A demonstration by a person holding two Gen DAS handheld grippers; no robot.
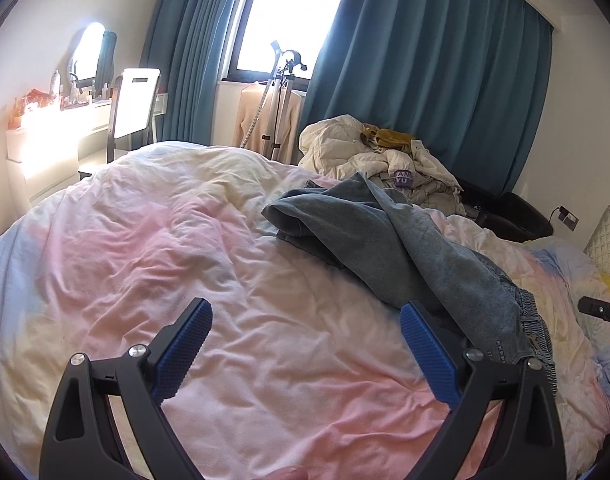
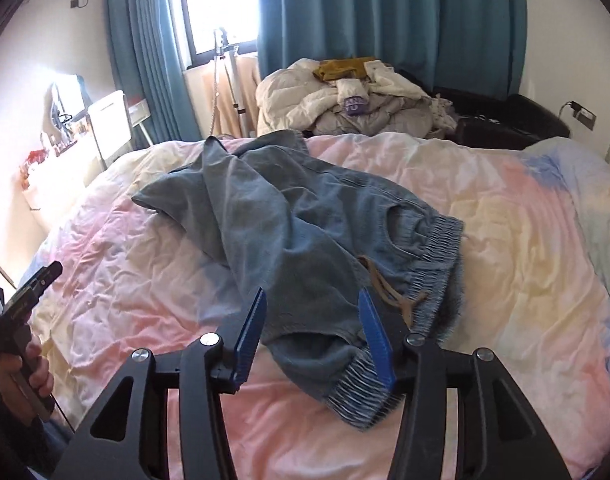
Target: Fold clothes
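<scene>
2 tools hang open over the bed [image 2: 505,216], neither gripping anything. The jeans [image 2: 289,224] lie crumpled, legs bunched toward 11 o'clock and the waistband [image 2: 433,264] nearest the right tool [image 2: 311,318]. The left tool [image 1: 305,326] has only the duvet between its blue pads [image 1: 185,352], jeans at its 2 o'clock. I judge each should pinch 1 waistband corner, then lift and shake the legs flat before folding.

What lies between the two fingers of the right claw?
In the right wrist view, the open right claw frames the blue denim trousers: their striped elastic waistband and brown drawstring, on the pastel duvet.
</scene>
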